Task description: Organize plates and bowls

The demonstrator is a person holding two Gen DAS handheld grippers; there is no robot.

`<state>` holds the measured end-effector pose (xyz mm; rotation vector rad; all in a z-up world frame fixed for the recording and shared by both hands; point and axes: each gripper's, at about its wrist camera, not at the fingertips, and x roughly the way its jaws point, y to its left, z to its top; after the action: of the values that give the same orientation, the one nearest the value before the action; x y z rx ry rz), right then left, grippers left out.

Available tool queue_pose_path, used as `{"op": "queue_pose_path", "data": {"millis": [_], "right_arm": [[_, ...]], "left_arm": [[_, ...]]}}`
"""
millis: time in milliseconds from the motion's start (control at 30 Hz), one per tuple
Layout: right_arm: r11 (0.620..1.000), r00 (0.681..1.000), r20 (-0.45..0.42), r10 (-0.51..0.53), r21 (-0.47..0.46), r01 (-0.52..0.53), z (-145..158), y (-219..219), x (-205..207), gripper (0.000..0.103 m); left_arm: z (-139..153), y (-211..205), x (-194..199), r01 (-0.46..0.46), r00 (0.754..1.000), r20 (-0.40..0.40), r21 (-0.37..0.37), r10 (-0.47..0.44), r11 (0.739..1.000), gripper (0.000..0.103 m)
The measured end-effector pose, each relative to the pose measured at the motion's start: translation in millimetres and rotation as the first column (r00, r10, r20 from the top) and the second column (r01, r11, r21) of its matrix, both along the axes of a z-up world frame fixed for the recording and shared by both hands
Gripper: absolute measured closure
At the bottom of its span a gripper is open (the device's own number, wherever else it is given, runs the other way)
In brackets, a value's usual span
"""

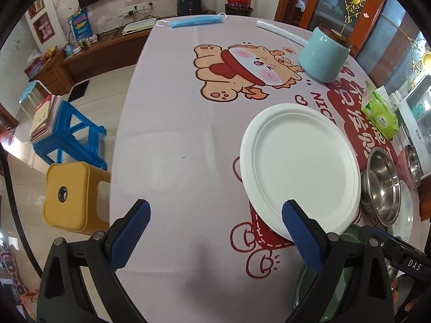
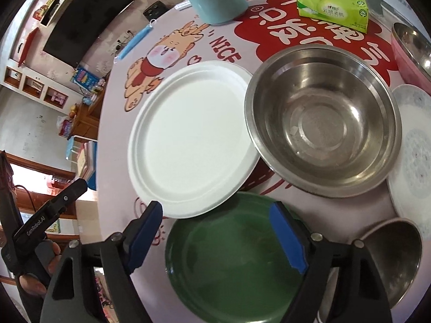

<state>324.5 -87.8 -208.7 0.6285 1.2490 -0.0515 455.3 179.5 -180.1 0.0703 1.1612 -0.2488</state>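
The bench (image 1: 172, 123) carries a pale cloth printed with a cartoon animal, red characters and the word "NICE". At its far side lie a blue face mask (image 1: 192, 21) and a clear tube (image 1: 280, 32). A teal cup (image 1: 324, 58) stands beyond the plates, with a green tissue pack (image 2: 332, 6) near it; the pack's print is too small to read.

The white plate (image 2: 194, 137) lies flat at mid-bench. Its right rim touches or slightly overlaps the steel bowl (image 2: 323, 123), which sits upright with its mouth facing up. A green plate (image 2: 234, 263) lies flat at the near edge, just beside the white plate's near rim. A patterned white plate (image 2: 414, 148) lies right of the steel bowl, partly under it. A pink bowl (image 2: 406, 53) with a steel lining stands behind that, and a second small steel-lined bowl (image 2: 393, 258) stands at the near right.

The left gripper (image 1: 215, 234) has its fingers wide apart with nothing held; its right finger (image 1: 301, 239) overlaps the white plate's near rim in view. The right gripper (image 2: 218, 242) is also wide open and empty, above the green plate's left part. Its housing reads "DAS"; the left unit's housing reads "GenRobot.AI".
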Motion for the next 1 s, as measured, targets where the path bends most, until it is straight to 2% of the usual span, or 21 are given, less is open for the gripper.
{"op": "queue_pose_path", "data": {"millis": [300, 700, 1000], "right_arm": [[0.993, 1.0, 0.014, 0.019, -0.114, -0.017, -12.5, 1.6, 11.8, 0.022], [0.991, 1.0, 0.012, 0.021, -0.131, -0.02, -30.4, 5.3, 16.4, 0.034], [0.988, 0.998, 0.054, 0.016, -0.152, -0.007, -32.4, 3.7, 17.2, 0.042]], "left_arm": [[-42.5, -2.7, 14.9, 0.001, 0.999, -0.033, -0.063, -0.003, 0.998, 0.005], [-73.1, -16.7, 23.0, -0.015, 0.997, -0.074, -0.127, 0.005, 0.992, 0.01], [-81.0, -31.4, 25.6, 0.019, 0.997, -0.071, -0.137, -0.029, 0.99, 0.028]]}}
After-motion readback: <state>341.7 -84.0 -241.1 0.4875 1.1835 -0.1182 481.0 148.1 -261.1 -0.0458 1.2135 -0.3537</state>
